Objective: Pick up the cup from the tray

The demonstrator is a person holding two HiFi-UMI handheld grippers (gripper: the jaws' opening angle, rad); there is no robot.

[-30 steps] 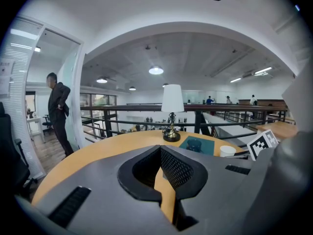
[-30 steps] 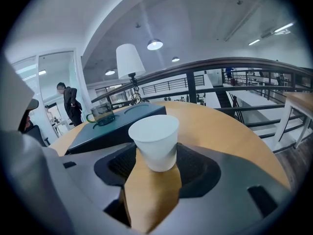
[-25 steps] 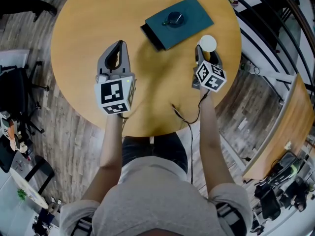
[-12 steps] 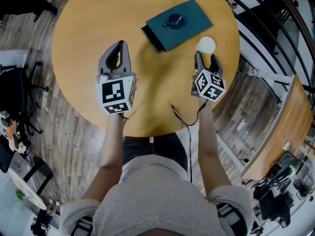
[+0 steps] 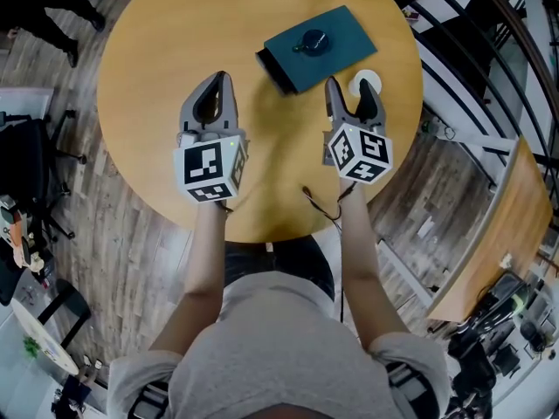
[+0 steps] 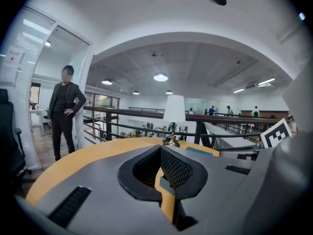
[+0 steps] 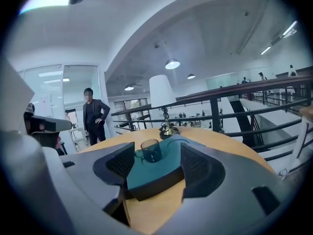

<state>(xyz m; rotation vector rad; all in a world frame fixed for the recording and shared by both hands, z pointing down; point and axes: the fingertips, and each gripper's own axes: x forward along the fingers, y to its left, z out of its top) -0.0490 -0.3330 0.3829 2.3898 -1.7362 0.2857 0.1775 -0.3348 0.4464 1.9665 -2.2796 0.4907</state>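
We read open-plan office mezzanine: round wooden table [image 5: 157,42], shaded lamp [image 7: 163,98] at table's far edge, black railing [image 6: 118,111] beyond table, glass partition [image 7: 58,94] left of table, plank floor [image 5: 131,260] around table, ceiling lights [image 6: 160,77] above.

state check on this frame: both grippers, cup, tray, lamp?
Left gripper: shut, empty, above the table.
Right gripper: open, empty, jaws aimed at the cup, short of it.
Cup: upright on the tray, not gripped.
Tray: flat on the table.
Lamp: upright on the table; lit or not, cannot tell.
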